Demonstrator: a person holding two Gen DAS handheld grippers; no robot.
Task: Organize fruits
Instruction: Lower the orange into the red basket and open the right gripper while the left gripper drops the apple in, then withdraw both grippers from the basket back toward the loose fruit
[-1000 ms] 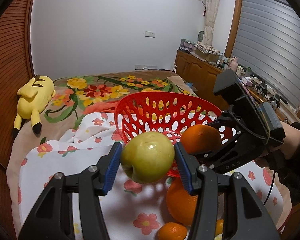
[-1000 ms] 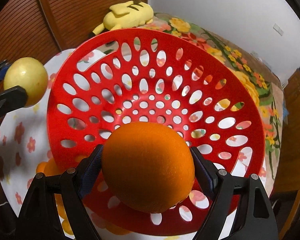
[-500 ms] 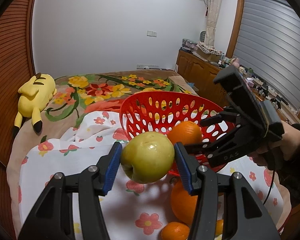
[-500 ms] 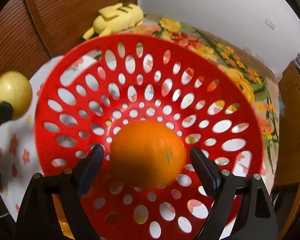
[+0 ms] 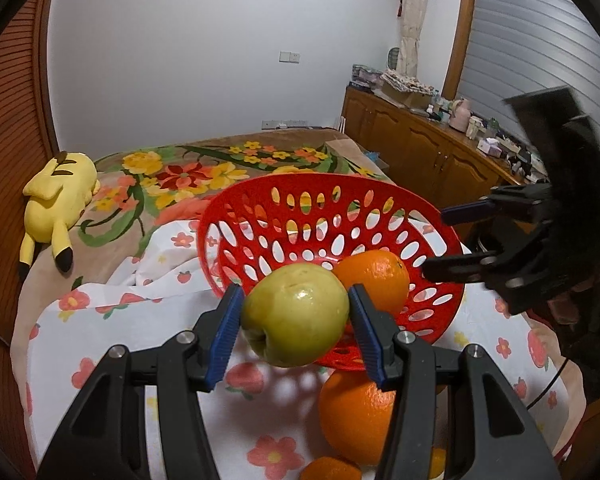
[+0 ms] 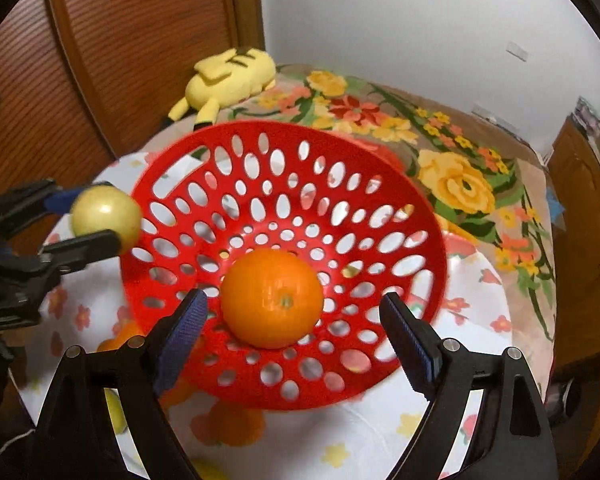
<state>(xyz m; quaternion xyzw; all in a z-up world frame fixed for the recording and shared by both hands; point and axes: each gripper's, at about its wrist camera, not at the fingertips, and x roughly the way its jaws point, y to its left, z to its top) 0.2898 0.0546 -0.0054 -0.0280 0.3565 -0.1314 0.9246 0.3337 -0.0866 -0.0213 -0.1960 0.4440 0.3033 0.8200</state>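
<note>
Low in the left wrist view, the left gripper [image 5: 295, 315] clamps a green apple [image 5: 295, 314] between its blue pads, just before the near rim of the red basket [image 5: 260, 216]. Beneath it on the flowered cloth [image 5: 112, 320] lie one large orange [image 5: 352, 420] and a smaller one [image 5: 330, 469] at the bottom edge. In the right wrist view, the right gripper [image 6: 294, 342] stands wide apart, holding nothing; a single orange [image 6: 272, 298] sits inside the basket between its fingers, untouched. Bare cloth flanks the basket. Upper left, one yellow plush [image 5: 58, 196] lies on the bed.
</note>
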